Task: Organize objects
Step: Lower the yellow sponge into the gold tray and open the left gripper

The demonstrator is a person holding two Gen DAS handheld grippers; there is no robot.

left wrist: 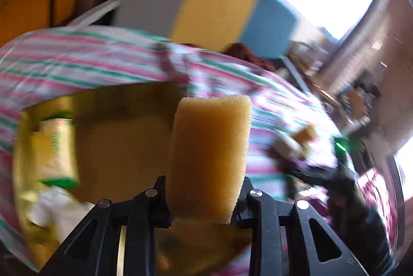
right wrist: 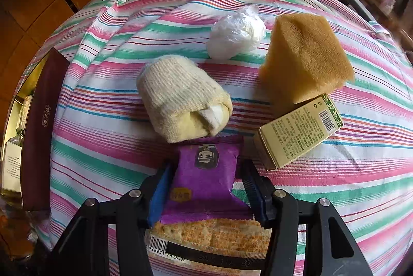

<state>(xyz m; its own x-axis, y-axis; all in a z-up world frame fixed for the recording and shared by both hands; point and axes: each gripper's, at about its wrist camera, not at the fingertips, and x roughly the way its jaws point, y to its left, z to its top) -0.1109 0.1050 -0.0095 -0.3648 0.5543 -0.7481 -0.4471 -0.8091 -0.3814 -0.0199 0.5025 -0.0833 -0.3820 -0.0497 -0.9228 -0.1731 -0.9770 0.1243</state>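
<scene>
Jaws of left gripper (left wrist: pixel 204 188) clamped on sponge (left wrist: pixel 209 157), long axis upright, above gold box (left wrist: pixel 124 141); right gripper (right wrist: pixel 206 185) clamped on purple packet (right wrist: pixel 205 172), beside rolled cloth (right wrist: pixel 180 97).

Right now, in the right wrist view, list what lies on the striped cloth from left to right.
Dark red box lid → rolled knit cloth → purple snack packet, clamped in the right hand-held gripper → white crumpled plastic bag → gold carton with barcode → tan sponge.
</scene>
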